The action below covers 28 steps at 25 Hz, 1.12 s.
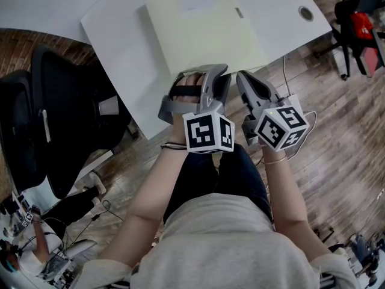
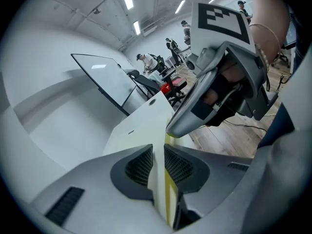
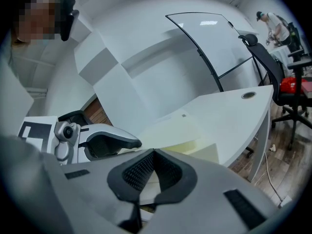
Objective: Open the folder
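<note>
A pale yellow folder (image 1: 204, 29) lies closed on the white table (image 1: 117, 35), its near edge at the table's front. My left gripper (image 1: 201, 72) is at that edge. In the left gripper view its jaws (image 2: 158, 155) are shut on the folder's edge (image 2: 159, 179), a cream layer and a yellow layer filling the narrow gap. My right gripper (image 1: 243, 76) sits just to the right at the same edge. Its tips (image 3: 154, 152) meet over the folder (image 3: 180, 130); whether a sheet is nipped I cannot tell.
A black office chair (image 1: 66, 119) stands left of the table on the wooden floor. A round cable port (image 1: 306, 12) is at the table's far right. Another chair with something red (image 1: 361, 26) is beyond it. A glass board (image 3: 209, 38) stands behind the table.
</note>
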Each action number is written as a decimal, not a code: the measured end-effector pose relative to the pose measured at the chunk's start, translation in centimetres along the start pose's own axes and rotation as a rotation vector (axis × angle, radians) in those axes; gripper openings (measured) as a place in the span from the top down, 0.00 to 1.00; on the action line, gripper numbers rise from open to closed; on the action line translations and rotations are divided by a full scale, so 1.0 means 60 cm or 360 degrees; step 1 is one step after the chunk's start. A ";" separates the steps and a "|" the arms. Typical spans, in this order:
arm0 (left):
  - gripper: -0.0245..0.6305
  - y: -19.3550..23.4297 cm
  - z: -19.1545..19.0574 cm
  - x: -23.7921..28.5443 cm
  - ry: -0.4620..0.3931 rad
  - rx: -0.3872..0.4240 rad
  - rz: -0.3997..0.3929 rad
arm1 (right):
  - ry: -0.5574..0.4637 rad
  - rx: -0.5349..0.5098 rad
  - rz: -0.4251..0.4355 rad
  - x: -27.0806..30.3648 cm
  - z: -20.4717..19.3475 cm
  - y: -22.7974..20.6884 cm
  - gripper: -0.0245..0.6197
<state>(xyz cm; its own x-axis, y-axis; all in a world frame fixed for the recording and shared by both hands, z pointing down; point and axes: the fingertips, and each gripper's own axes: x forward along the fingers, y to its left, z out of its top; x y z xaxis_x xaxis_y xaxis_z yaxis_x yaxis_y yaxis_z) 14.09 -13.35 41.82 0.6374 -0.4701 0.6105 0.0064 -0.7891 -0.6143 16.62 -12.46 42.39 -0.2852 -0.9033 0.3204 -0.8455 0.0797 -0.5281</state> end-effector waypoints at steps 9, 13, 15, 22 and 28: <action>0.85 0.006 0.005 -0.012 -0.0037 -0.0085 -0.0013 | -0.0012 -0.0028 -0.0011 0.007 0.006 -0.005 0.93; 0.85 0.004 0.013 -0.015 -0.0063 -0.0113 -0.0031 | 0.0030 -0.0078 -0.0032 0.020 0.005 -0.002 0.93; 0.85 -0.001 0.014 -0.016 -0.0066 -0.0137 -0.0039 | 0.0075 -0.0120 -0.0061 0.028 0.001 -0.003 0.93; 0.85 -0.003 0.014 -0.020 -0.0068 -0.0177 -0.0057 | 0.0133 -0.0173 -0.0065 0.034 -0.003 -0.003 0.93; 0.86 0.001 0.014 -0.025 -0.0078 -0.0208 -0.0048 | 0.0148 -0.0160 -0.0068 0.035 -0.004 -0.003 0.93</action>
<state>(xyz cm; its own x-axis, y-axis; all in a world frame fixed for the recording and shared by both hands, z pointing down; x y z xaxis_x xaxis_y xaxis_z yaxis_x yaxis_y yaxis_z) 13.79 -12.38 40.44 0.6754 -0.4279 0.6006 -0.0720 -0.8488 -0.5238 16.08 -14.25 43.32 -0.2844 -0.8643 0.4148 -0.8975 0.0879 -0.4322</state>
